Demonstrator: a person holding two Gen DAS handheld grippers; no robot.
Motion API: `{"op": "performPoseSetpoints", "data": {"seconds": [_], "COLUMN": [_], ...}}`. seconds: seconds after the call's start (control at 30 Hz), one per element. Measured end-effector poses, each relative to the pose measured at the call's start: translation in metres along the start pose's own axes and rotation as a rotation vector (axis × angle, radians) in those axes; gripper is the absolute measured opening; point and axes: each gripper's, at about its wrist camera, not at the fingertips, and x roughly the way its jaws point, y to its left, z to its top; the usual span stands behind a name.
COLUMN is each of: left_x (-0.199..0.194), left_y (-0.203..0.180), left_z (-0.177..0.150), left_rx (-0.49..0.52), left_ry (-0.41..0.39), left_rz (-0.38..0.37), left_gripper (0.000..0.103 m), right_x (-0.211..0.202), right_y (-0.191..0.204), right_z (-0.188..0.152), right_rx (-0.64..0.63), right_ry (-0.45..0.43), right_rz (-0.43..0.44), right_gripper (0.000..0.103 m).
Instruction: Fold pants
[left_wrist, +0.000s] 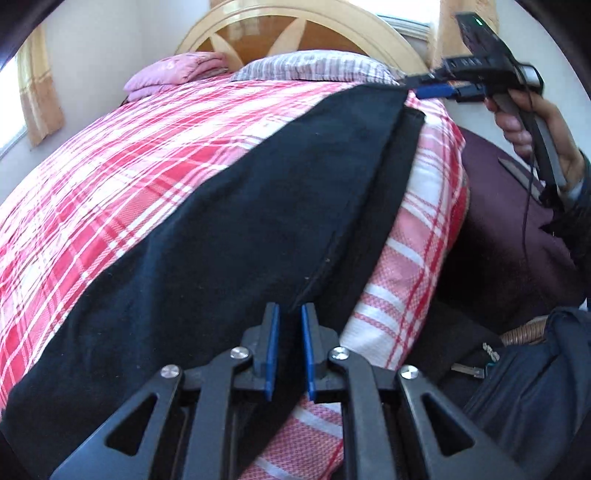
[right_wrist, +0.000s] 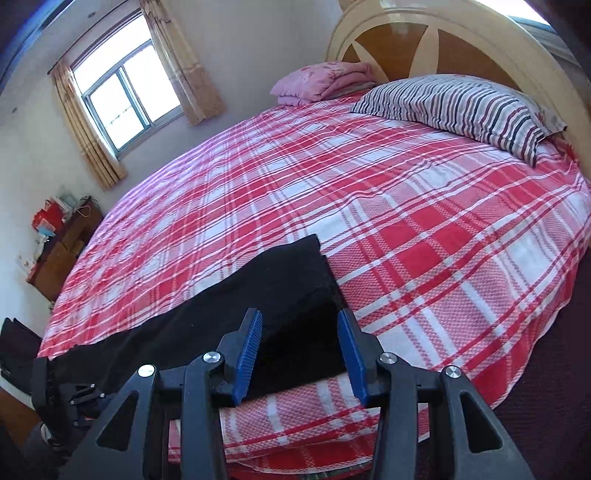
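Black pants (left_wrist: 229, 229) lie stretched along the near edge of the bed on a red and white plaid cover (left_wrist: 129, 155). My left gripper (left_wrist: 290, 317) sits over one end of the pants with its blue pads a small gap apart, nothing clearly pinched between them. My right gripper (right_wrist: 300, 325) is open above the other end of the pants (right_wrist: 258, 295), its pads wide on either side of the cloth. The right gripper also shows in the left wrist view (left_wrist: 439, 86) at the far end of the pants, held by a hand.
A striped pillow (right_wrist: 465, 107) and a folded pink blanket (right_wrist: 325, 81) lie by the wooden headboard (right_wrist: 443, 40). A window with curtains (right_wrist: 122, 85) and a cluttered cabinet (right_wrist: 62, 243) stand across the room. A dark bag (left_wrist: 535, 387) lies beside the bed.
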Motion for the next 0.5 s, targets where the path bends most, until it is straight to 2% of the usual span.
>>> {"op": "performPoseSetpoints", "data": {"seconds": [0.17, 0.27, 0.37, 0.4, 0.43, 0.5], "left_x": [0.008, 0.009, 0.010, 0.010, 0.010, 0.008], "left_y": [-0.005, -0.014, -0.015, -0.014, -0.012, -0.003], "left_z": [0.001, 0.000, 0.000, 0.001, 0.002, 0.005], "left_rx": [0.029, 0.073, 0.084, 0.079, 0.067, 0.018], "left_ry": [0.011, 0.002, 0.003, 0.002, -0.002, -0.007], "left_rz": [0.024, 0.057, 0.067, 0.066, 0.069, 0.051], "left_gripper": [0.014, 0.014, 0.014, 0.010, 0.008, 0.005], "right_x": [0.012, 0.025, 0.029, 0.030, 0.031, 0.033], "right_y": [0.000, -0.014, -0.021, -0.022, -0.023, -0.023], "right_z": [-0.001, -0.002, 0.000, 0.001, 0.003, 0.007], "right_rx": [0.020, 0.083, 0.115, 0.116, 0.113, 0.105], "right_ry": [0.029, 0.053, 0.037, 0.031, 0.027, 0.012], "right_rz": [0.024, 0.039, 0.073, 0.079, 0.079, 0.093], "right_gripper": [0.045, 0.045, 0.045, 0.042, 0.027, 0.008]}}
